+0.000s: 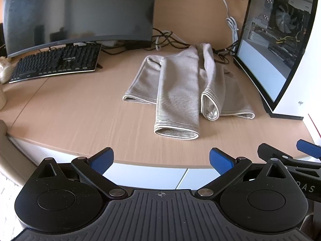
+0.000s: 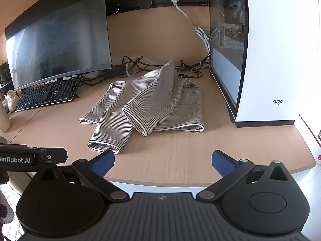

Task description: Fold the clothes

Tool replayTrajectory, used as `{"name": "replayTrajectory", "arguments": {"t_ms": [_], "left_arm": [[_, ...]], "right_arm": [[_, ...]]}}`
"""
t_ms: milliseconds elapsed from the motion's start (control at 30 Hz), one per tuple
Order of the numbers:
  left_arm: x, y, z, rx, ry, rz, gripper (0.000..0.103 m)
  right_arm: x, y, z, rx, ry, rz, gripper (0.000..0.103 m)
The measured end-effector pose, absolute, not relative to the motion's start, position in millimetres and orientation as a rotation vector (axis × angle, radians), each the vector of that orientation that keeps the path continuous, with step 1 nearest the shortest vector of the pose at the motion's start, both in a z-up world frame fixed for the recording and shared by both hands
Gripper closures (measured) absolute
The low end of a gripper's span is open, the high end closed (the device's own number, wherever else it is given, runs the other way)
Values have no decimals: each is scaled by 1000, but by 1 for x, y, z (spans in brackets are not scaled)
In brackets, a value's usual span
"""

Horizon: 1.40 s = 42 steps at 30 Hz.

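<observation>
**Two open grippers, one striped top on the desk**

Two views split the desk between them. My left wrist camera shows the PC case's point(image 1: 280, 46) glass side with a fan behind it, and the tip of my right gripper point(image 1: 289, 153) poking in at the lower right. My right wrist camera shows instead the case's white front with the "aigo" mark, the black socket strip point(image 2: 156, 1) along the desk's back edge, and part of my other tool at the lower left, lettered "enRobot.AI".

My left gripper point(image 1: 161, 160) hangs just off the front edge of the desk point(image 1: 70, 110), blue pads spread wide, nothing between them. My right gripper point(image 2: 163, 160) is the same: wide apart and empty, over the front edge.

The striped sweater point(image 1: 180, 86) lies rumpled at the middle of the desk, toward the right, well ahead of both tools. Its two sleeves run toward the front edge. From the right camera the nearer cuff sits just beyond my left fingertip point(image 2: 103, 160); I cannot tell whether they touch.

The desk is pale wood. A dark curved monitor point(image 1: 78, 12) stands at the back left with a black keyboard point(image 1: 56, 64) before it; tangled cables point(image 2: 136, 64) lie behind the sweater, and a white cord point(image 2: 192, 24) runs up to the strip.
</observation>
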<state>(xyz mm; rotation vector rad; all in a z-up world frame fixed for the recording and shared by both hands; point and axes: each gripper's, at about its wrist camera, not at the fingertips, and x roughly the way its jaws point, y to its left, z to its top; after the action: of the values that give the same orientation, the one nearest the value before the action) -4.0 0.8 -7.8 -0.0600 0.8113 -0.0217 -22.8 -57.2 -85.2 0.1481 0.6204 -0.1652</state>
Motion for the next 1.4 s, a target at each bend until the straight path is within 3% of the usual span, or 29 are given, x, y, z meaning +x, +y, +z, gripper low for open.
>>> {"name": "replayTrajectory", "arguments": {"t_ms": [1400], "left_arm": [[5, -2, -12, -63, 831, 3, 0]], "right_arm": [[-6, -64, -86, 151, 649, -164, 0]]}}
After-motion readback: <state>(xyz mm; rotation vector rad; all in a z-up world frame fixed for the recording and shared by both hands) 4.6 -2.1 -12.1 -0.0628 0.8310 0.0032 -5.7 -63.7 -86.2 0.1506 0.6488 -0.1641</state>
